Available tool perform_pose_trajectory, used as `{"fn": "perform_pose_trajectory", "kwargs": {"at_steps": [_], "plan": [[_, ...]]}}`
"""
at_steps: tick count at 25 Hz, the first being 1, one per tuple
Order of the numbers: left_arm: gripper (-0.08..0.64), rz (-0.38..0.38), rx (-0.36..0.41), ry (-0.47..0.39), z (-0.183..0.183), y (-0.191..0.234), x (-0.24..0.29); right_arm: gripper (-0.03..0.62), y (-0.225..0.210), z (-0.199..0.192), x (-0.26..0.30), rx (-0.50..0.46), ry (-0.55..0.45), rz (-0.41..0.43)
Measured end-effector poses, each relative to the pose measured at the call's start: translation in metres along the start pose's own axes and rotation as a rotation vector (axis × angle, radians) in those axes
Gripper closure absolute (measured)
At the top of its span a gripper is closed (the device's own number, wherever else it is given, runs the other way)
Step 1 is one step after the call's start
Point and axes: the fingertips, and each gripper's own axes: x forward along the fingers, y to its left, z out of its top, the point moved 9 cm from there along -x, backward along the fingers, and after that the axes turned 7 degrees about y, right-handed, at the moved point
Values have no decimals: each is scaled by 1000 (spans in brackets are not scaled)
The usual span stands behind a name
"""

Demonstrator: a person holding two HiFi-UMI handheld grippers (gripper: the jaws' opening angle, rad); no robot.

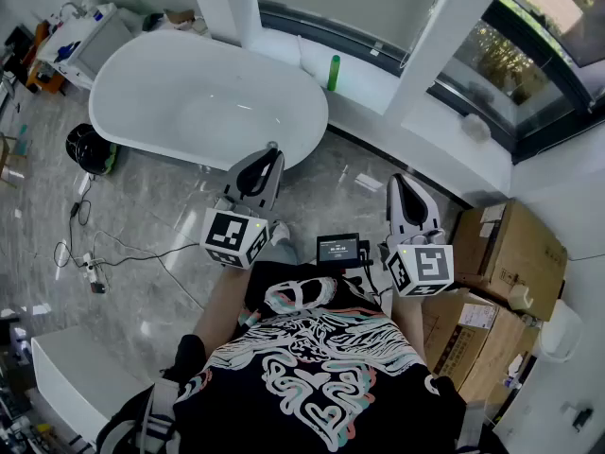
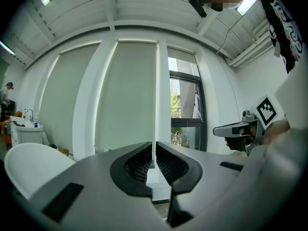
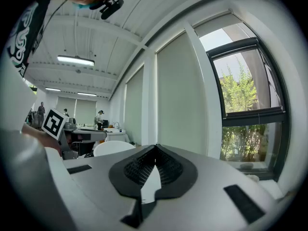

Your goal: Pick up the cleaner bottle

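The cleaner bottle (image 1: 333, 72) is a slim green bottle standing upright on the white window ledge (image 1: 378, 81) behind the bathtub. My left gripper (image 1: 273, 149) is held out level over the floor near the tub's near end, well short of the bottle. Its jaws are shut with nothing between them (image 2: 154, 150). To its right, my right gripper (image 1: 396, 181) points towards the ledge, its jaws also shut and empty (image 3: 155, 148). Neither gripper view shows the bottle.
A white oval bathtub (image 1: 118, 60) fills the upper left. Cardboard boxes (image 1: 510, 244) stand at the right against the wall. Cables (image 1: 90, 263) and a black round object (image 1: 90, 148) lie on the marble floor at left. A white bench (image 1: 66, 376) sits at lower left.
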Motion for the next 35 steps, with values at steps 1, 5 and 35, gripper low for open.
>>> {"fn": "perform_pose_trajectory", "kwargs": {"at_steps": [1,5,35], "plan": [[522,2,-1,0,0,0,1,565,-1,0,0,0,0,-2],[522,6,6,3,1,-4,6,565,-7,-1,-1,0,3,-7],[522,-85,-18,10,2,-6,131,565,-90,-9,43,43,6,-112]]}}
